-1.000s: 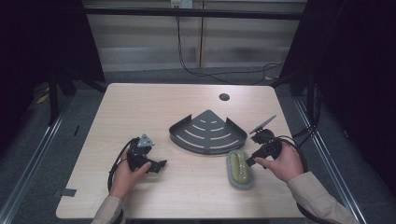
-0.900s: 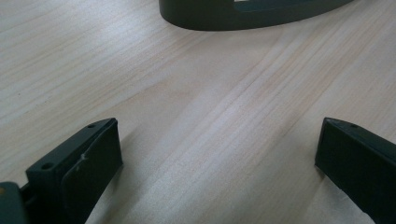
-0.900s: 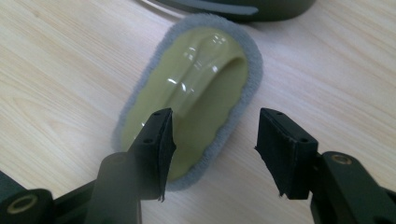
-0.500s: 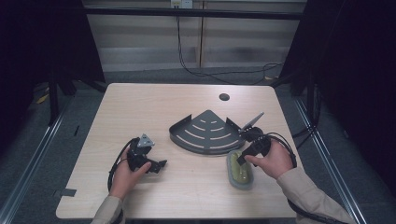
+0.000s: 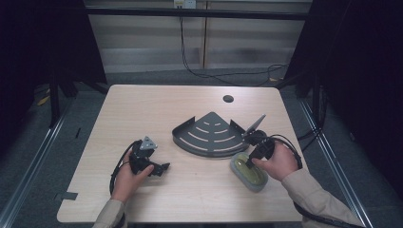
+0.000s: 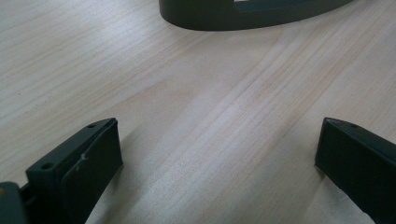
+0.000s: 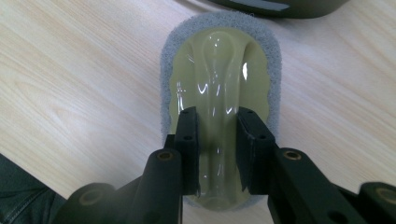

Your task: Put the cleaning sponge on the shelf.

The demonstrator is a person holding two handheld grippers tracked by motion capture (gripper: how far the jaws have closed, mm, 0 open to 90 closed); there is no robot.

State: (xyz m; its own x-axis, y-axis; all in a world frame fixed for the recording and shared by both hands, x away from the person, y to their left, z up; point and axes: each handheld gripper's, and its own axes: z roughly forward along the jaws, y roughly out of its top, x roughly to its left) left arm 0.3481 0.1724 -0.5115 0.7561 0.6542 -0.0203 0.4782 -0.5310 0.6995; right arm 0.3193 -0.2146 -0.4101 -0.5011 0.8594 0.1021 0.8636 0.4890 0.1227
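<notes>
Table: a light wood table with a small round dark hole near its far edge.
Rack: a dark grey fan-shaped rack with slots in its floor and a low wall sits near the middle of the table; its curved side faces the person. In the left gripper view its wall shows at the top edge.
Scrubber: an oval scrubber with a grey sponge base and a glossy yellow-green plastic grip lies flat on the table, just beside the rack on the person's right. In the right gripper view the raised ridge of the grip runs lengthwise along the middle.
Right hand-held gripper: the right hand-held gripper comes down on the scrubber from above; its two black jaws stand on either side of the ridge, close against it and clenched on it. In the high view the right hand holds it over the scrubber, with a grey plate sticking up over the rack's right corner.
Left hand-held gripper: the left hand-held gripper is released, jaws wide apart with bare wood between them, low over the table. In the high view the left hand holds it well apart from the rack, on the person's left.
Cables: a black cable loops from each gripper across the table.
</notes>
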